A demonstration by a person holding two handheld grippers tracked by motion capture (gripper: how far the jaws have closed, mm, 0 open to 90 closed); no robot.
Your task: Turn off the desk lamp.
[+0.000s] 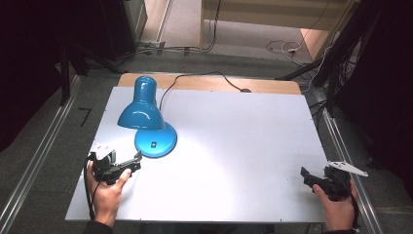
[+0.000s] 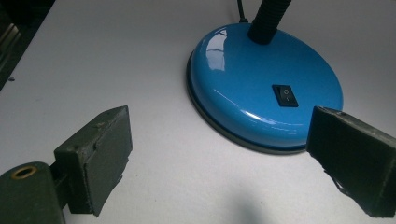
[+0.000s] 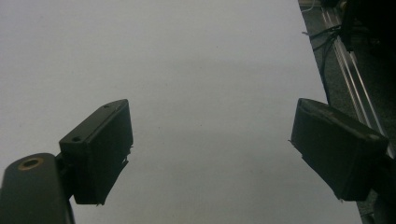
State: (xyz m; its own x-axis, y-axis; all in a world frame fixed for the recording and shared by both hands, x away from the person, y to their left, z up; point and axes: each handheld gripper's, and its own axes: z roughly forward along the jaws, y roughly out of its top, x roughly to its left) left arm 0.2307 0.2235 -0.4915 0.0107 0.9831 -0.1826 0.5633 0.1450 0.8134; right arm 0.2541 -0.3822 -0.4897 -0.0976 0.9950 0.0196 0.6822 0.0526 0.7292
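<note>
A blue desk lamp (image 1: pixel 146 119) stands on the left part of the white desk (image 1: pixel 234 146), toward the person's left side. Its round base (image 1: pixel 156 140) sits flat on the surface, and the cone-shaped shade (image 1: pixel 141 105) leans over from the far side, its wide mouth facing down and toward the person, overlapping the back of the base in the high view. A black power cord (image 1: pixel 195 78) runs from behind the lamp across the far edge of the desk, where a strip of bare wood shows.

The left hand-held gripper (image 1: pixel 131 163) is held low over the desk just in front of the lamp base, gripped by the person's left hand (image 1: pixel 108 192). Its jaws are spread wide with nothing between them. In the left gripper view the glossy blue base (image 2: pixel 261 88) lies ahead and slightly to the right, with a small black rocker switch (image 2: pixel 285 95) on its top and the dark flexible neck (image 2: pixel 268 18) rising from its far side. The right-hand jaw in that view stands just before the near rim of the base; whether it touches cannot be told.

The right hand-held gripper (image 1: pixel 309 178) rests well apart from the lamp, near the right edge of the desk, held by the person's right hand (image 1: pixel 338 209). Its jaws are likewise spread wide, and the right gripper view shows bare white desk (image 3: pixel 187 70) between them. A metal rail (image 3: pixel 350 70) runs along the floor beyond the desk's right edge.
</note>
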